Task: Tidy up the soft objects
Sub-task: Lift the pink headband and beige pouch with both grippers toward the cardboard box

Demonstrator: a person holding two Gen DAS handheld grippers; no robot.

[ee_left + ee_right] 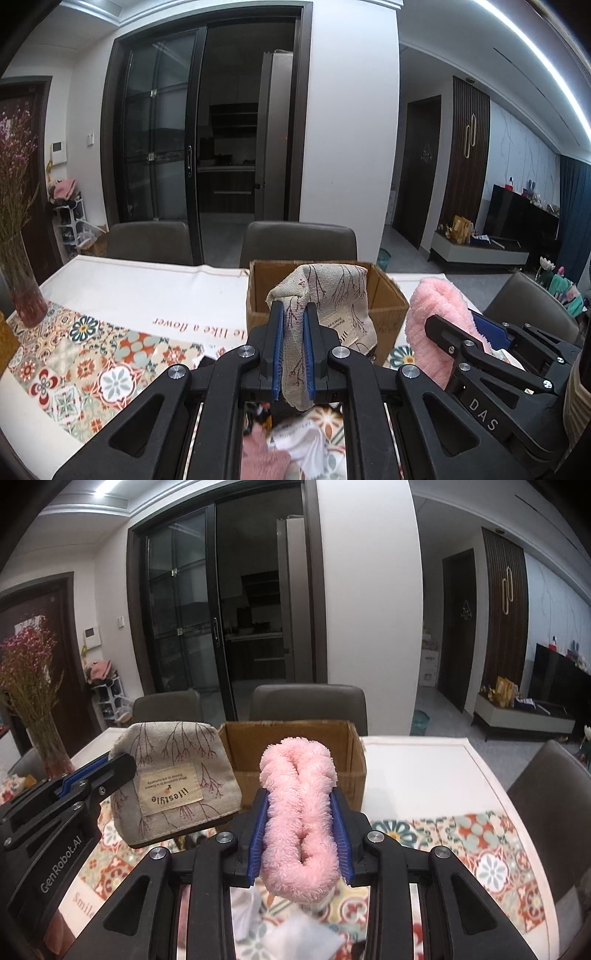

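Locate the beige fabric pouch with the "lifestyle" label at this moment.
The beige pouch is clamped in the left claw, held above the table just in front of the open cardboard box, left of the pink fluffy cloth in the right claw.

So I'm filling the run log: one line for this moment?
left gripper: shut on beige pouch | right gripper: shut on pink towel | both lifted before cardboard box
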